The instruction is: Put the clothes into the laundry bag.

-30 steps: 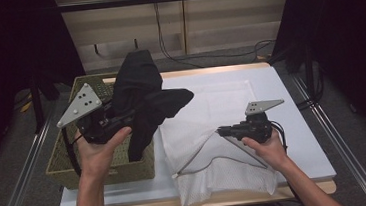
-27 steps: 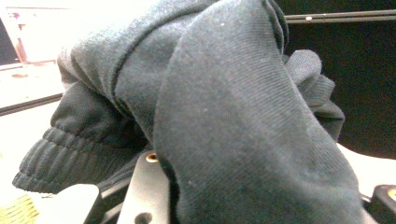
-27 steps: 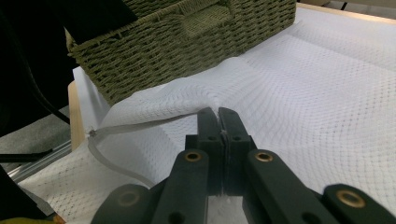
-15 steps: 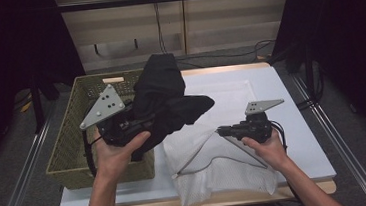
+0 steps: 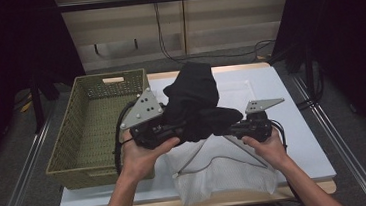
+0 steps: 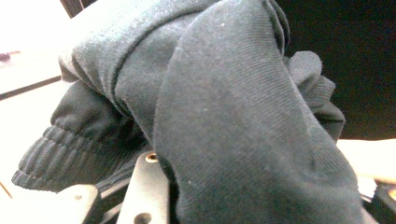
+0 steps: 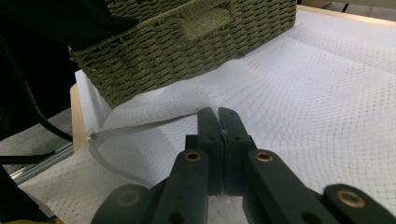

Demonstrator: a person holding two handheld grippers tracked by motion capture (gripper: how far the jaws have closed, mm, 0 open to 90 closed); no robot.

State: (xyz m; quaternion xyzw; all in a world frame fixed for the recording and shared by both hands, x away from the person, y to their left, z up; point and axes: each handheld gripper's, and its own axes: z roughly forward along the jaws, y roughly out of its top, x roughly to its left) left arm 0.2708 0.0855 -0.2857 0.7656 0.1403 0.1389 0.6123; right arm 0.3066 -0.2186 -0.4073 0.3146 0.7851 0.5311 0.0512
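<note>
My left claw (image 5: 173, 130) is clamped on a black garment (image 5: 196, 102), a dark knit piece with a ribbed cuff (image 6: 56, 154) that shows in the left claw view. I hold it up off the counter (image 5: 291, 98), and it hangs in a bunched heap between my two hands, above the white mesh bag (image 5: 222, 170). In the left claw view the cloth drapes right over my jaws and hides them, so the grip I read from the way the garment hangs from that claw in the high view

My right claw (image 7: 218, 122) has its jaws pressed together on a pinch of the white mesh bag (image 7: 327, 93); the fabric puckers up into a ridge where the tips meet. The bag lies spread on the white counter, its near edge hanging over the front, and a white drawstring (image 7: 112, 163) loops out from its mouth

The woven basket (image 5: 97, 120) sits at the left end of the counter, just beside the bag. The garment is to the right of the basket and near my right hand (image 5: 268, 148)
</note>
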